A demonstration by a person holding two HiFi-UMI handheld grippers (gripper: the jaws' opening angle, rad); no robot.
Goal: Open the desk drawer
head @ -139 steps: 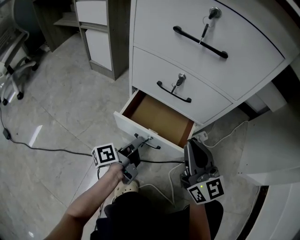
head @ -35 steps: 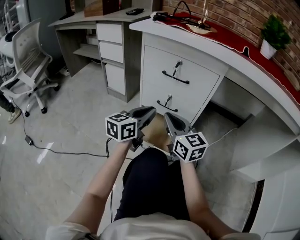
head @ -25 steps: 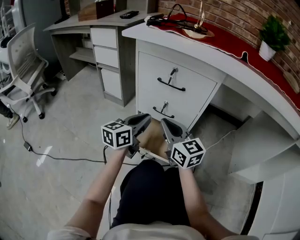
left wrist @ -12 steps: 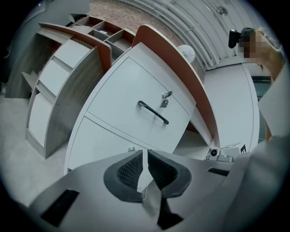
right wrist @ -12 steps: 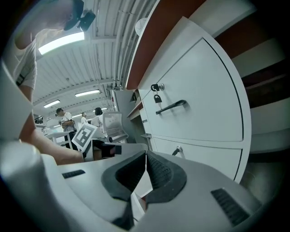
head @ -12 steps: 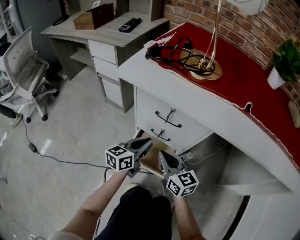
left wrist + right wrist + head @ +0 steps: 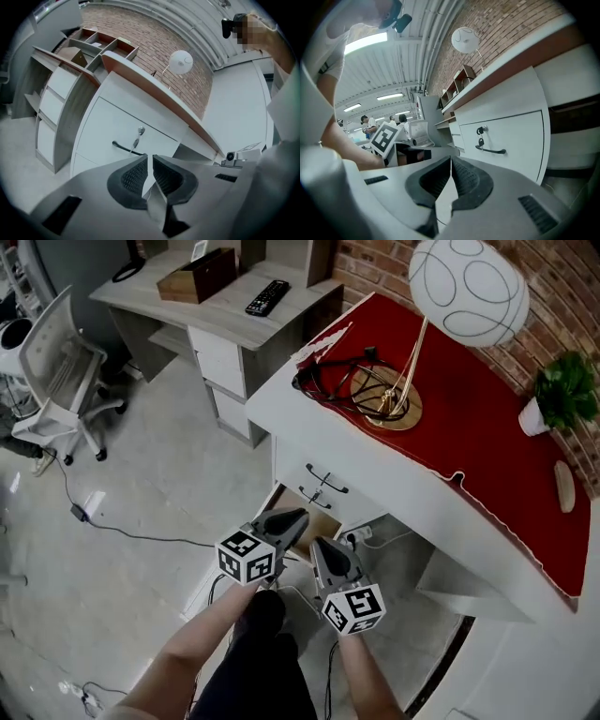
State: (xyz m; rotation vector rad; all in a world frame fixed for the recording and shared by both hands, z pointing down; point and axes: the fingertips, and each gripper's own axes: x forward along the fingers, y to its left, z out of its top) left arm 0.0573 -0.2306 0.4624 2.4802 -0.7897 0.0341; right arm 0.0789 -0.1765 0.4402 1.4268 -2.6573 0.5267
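The white desk (image 7: 309, 423) has its bottom drawer (image 7: 320, 524) pulled out, brown inside showing. The two drawers above it are closed; their dark handles (image 7: 324, 484) show under the desk top. Both grippers are held up in front of the person, side by side, touching nothing. My left gripper (image 7: 296, 517) has its pads a narrow slit apart and empty (image 7: 150, 157); past it is a closed drawer front with a handle and key (image 7: 135, 141). My right gripper (image 7: 315, 546) is shut on nothing (image 7: 451, 160), with a keyed drawer front (image 7: 502, 136) beyond it.
On the desk lie a red cloth (image 7: 473, 404), a globe lamp (image 7: 467, 287), tangled black cables (image 7: 339, 377) and a potted plant (image 7: 562, 395). A second desk (image 7: 225, 310) with a remote stands to the left. An office chair (image 7: 52, 352) and a floor cable (image 7: 122, 532) are at the left.
Both grippers and the head camera have risen, so the desk top, lamp and red cloth now show from above. The jaws look the same and the bottom drawer stays pulled out.
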